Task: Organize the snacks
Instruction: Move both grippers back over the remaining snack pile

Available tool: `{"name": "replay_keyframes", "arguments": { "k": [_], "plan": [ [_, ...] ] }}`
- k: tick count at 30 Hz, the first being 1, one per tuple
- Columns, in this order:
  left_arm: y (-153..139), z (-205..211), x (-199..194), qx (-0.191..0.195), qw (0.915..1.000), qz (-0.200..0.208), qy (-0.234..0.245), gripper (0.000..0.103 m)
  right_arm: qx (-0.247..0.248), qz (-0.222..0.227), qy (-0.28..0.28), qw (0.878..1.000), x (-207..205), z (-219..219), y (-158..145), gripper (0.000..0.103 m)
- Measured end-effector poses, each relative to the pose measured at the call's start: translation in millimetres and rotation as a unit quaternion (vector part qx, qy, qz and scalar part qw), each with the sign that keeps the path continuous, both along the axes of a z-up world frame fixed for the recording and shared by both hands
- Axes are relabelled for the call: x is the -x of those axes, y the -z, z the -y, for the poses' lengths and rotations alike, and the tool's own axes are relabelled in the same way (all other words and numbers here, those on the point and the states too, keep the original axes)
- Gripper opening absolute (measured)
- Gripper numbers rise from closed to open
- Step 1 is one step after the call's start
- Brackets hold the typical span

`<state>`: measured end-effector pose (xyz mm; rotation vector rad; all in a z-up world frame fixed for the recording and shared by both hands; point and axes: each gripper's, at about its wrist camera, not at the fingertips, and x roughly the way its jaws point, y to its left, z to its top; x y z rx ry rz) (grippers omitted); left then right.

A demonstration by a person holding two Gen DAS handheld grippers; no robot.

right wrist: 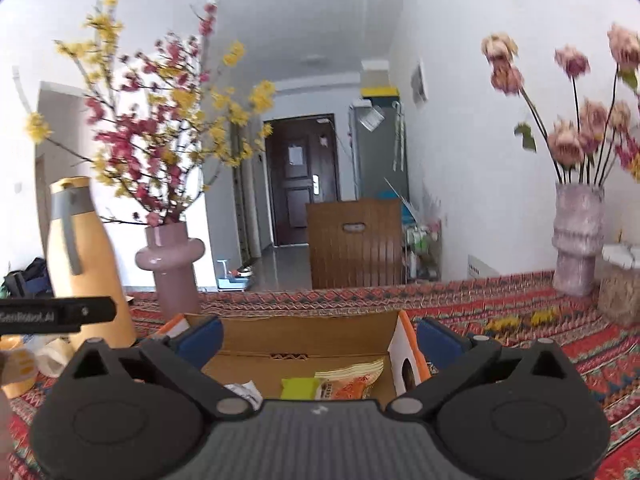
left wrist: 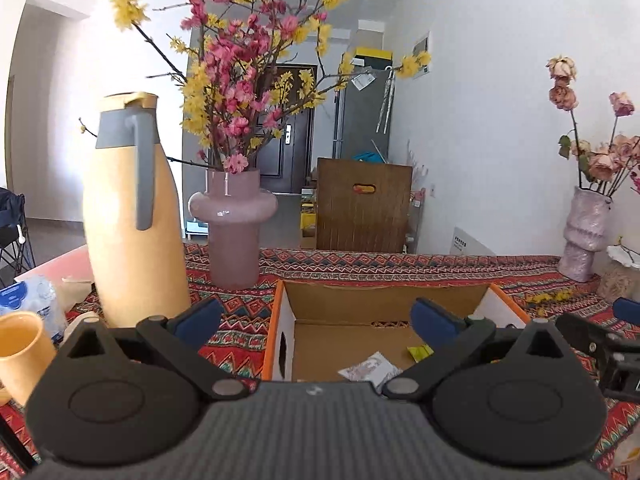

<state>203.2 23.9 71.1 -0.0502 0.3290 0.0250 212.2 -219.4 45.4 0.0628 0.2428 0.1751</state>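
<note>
Hand-held grippers open above box; thermos, vase beside

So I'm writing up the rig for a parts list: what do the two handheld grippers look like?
Both look alike: the left gripper and right gripper have matte black bodies with a ribbed grey centre, round black discs on each side, silver pivot pins, and black linkage arms ending in blue jaws. A black bar with white lettering shows at the right wrist view's left edge.

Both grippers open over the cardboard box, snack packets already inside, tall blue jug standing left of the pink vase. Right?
Not quite: the jug is yellow with a grey handle, as the left wrist view shows. The rest holds: left gripper and right gripper open, packets in the cardboard box, jug left of the pink vase.
</note>
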Motion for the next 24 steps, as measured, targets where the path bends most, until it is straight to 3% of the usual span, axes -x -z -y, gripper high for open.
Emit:
{"name": "replay_keyframes", "arguments": {
  "k": [5, 10, 17, 20, 24],
  "plan": [
    [10.4, -11.0, 31.0, -0.012, 0.9999, -0.006, 0.002, 0.103, 0.026, -0.005, -0.007, 1.0, 29.8, 5.8, 4.7, 0.103],
    [38.8, -27.6, 55.4, -0.018, 0.9989, -0.041, -0.012, 0.103, 0.037, -0.036, -0.005, 0.999, 52.8, 17.4, 26.8, 0.103],
    [76.9, -49.1, 73.0, 0.016, 0.9987, -0.046, -0.014, 0.103, 0.019, -0.092, -0.003, 0.996, 69.9, 29.4, 70.4, 0.103],
    [87.4, -47.1, 72.4, 0.003, 0.9987, -0.04, -0.032, 0.103, 0.006, -0.107, 0.0, 0.994, 67.9, 29.4, 85.6, 0.103],
    [89.7, -44.7, 71.6, 0.001, 0.9988, -0.044, -0.022, 0.103, 0.005, -0.113, -0.008, 0.994, 66.4, 28.6, 87.8, 0.103]
  ]
}}
